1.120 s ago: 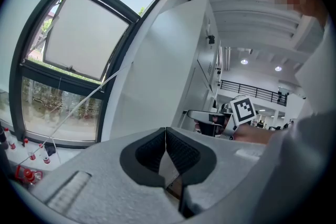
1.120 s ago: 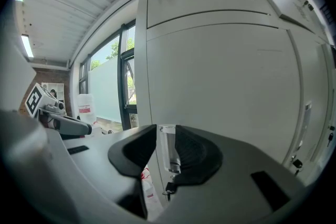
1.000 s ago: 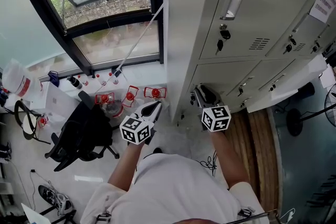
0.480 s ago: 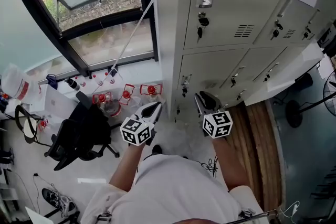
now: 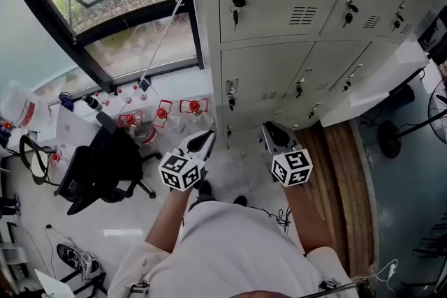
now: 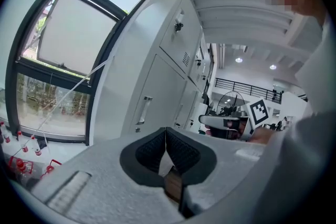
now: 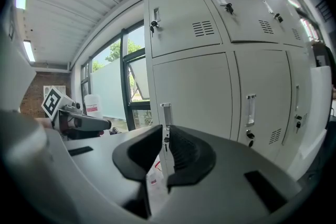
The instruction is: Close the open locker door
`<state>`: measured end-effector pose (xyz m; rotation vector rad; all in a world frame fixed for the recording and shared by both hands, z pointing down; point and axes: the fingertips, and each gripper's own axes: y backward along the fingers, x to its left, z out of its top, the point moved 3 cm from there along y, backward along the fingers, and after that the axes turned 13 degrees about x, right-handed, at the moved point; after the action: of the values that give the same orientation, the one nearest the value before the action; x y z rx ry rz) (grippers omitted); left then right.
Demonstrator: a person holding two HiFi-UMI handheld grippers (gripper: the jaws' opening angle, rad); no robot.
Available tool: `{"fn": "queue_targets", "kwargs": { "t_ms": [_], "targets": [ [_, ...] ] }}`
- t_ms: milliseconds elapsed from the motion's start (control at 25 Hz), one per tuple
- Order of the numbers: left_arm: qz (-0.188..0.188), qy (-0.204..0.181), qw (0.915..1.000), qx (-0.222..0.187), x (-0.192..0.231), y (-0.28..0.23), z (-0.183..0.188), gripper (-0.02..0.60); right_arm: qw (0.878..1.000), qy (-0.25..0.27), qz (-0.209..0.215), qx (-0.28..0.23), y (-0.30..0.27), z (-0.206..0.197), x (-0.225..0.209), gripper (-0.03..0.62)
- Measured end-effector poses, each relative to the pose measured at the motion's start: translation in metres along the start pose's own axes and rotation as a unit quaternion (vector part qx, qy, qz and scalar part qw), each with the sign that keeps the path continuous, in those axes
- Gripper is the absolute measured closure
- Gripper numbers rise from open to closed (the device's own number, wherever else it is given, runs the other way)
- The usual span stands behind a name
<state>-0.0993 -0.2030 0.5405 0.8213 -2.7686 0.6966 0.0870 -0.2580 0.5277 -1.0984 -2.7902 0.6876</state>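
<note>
A bank of pale grey lockers (image 5: 293, 17) fills the upper right of the head view. One locker door (image 5: 370, 91) stands open, swung out at the right, and also shows at the right edge of the right gripper view (image 7: 319, 107). My left gripper (image 5: 202, 143) points at the floor left of the lockers, its pads (image 6: 181, 152) meeting at the tips. My right gripper (image 5: 272, 132) points at the lower closed lockers, well left of the open door. Its jaws have just been closing to a narrow gap (image 7: 165, 136) with nothing between them.
A black office chair (image 5: 105, 171) stands at the left below a large window (image 5: 119, 17). Red-capped bottles (image 5: 162, 113) line the floor by the window. A floor fan (image 5: 391, 139) and a strip of wooden flooring (image 5: 342, 185) lie at the right. A cable (image 5: 279, 216) trails near my feet.
The lockers and window have slid left and up in the head view as I moved along the lockers. Both grippers kept their places in the picture. The right jaws have narrowed.
</note>
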Motion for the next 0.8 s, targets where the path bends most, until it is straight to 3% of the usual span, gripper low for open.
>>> {"fn": "queue_targets", "kwargs": {
  "t_ms": [160,280,480,800],
  "targets": [
    [-0.003,-0.027,0.9996,0.000,-0.028,0.002,-0.008,0.566,1.000,-0.001,0.002,-0.004,0.018,-0.011,-0.004,0.566],
    [-0.001,-0.022,0.9997,-0.003,-0.040,0.005,-0.014,0.566,1.000,0.002,0.009,-0.005,0.027,-0.016,-0.001,0.571],
    [0.004,-0.009,0.9999,-0.007,-0.044,0.011,-0.021,0.566,1.000,0.003,0.016,-0.008,0.034,-0.020,0.005,0.574],
    [-0.016,-0.026,0.9995,-0.013,-0.034,0.019,-0.004,0.566,1.000,0.005,0.003,-0.017,0.033,-0.008,0.015,0.577]
  ]
}}
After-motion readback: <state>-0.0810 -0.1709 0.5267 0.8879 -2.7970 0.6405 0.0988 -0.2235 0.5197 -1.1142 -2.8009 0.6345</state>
